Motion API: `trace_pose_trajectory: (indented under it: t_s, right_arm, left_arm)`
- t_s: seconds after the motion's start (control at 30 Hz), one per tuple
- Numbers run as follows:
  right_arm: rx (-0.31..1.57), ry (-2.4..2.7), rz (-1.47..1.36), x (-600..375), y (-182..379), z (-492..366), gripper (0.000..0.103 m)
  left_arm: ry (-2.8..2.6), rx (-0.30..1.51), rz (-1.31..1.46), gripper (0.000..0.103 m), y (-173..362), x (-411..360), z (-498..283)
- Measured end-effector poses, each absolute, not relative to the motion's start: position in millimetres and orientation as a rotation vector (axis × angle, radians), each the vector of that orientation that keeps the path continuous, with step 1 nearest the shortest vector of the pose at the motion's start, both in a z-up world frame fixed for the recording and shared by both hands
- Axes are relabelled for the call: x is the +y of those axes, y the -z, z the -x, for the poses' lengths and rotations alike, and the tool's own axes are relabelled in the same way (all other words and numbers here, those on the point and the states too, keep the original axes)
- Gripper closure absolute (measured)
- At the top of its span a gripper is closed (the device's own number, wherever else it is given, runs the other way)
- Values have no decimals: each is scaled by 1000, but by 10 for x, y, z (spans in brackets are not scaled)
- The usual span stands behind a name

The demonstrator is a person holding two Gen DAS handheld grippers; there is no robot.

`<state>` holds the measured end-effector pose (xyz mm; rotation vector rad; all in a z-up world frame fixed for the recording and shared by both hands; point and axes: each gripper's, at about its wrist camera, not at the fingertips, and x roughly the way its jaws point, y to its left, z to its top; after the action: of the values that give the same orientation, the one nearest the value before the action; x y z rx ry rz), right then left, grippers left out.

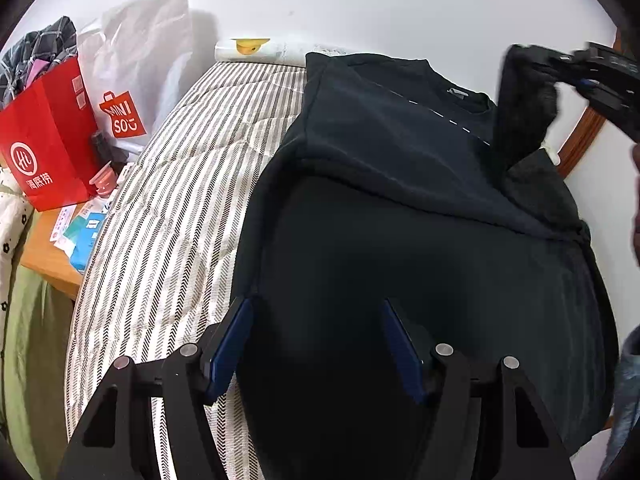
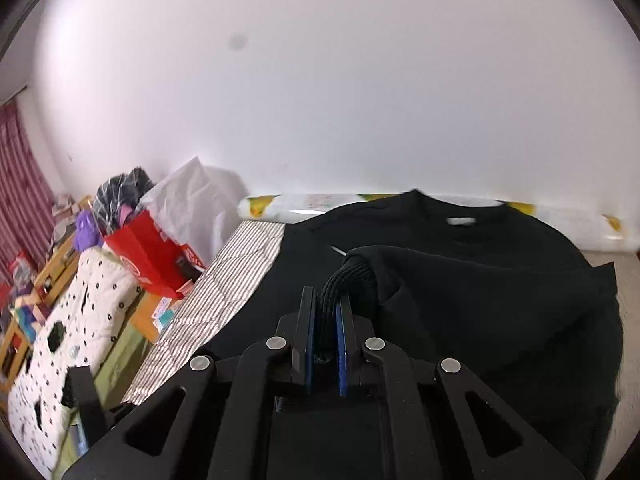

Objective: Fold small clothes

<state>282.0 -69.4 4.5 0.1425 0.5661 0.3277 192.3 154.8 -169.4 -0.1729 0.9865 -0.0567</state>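
While the right claw [image 2: 326,312] is pinching the black sweater's [image 1: 400,152] ribbed cuff [image 2: 352,276] aloft, the left claw [image 1: 316,320] is hovering wide, empty, over its hem on the bed [image 1: 180,208].

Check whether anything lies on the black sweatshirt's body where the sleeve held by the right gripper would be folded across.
Nothing visible does. The right gripper pinches the ribbed cuff, and the black sweatshirt lies bare.

Left wrist view: close above sweater [image 1: 400,200], tilted steeply down, facing bed's [image 1: 168,220] far edge. Right wrist view: higher, shallower, facing wall [image 2: 320,100]. Both share sweater, bed's left edge, red bag [image 1: 48,140].
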Motion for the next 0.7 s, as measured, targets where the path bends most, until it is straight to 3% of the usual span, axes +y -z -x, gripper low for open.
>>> trace_pose_trajectory:
  t_s: [0.13, 0.2, 0.3, 0.7]
  right_arm:
    - [627, -350, -157, -539, 145, -3036, 87]
    - [658, -338, -151, -574, 250, -3090, 68]
    - [628, -299, -140, -773, 302, -2946, 55]
    - [725, 60, -52, -2211, 1073, -2245, 56]
  left_arm:
    - [38, 987, 176, 39, 1623, 1537, -2016]
    - [32, 979, 170, 39, 1569, 1508, -2063]
    - [54, 965, 169, 39, 1483, 1417, -2151]
    - [153, 846, 137, 39, 1348, 980, -2954]
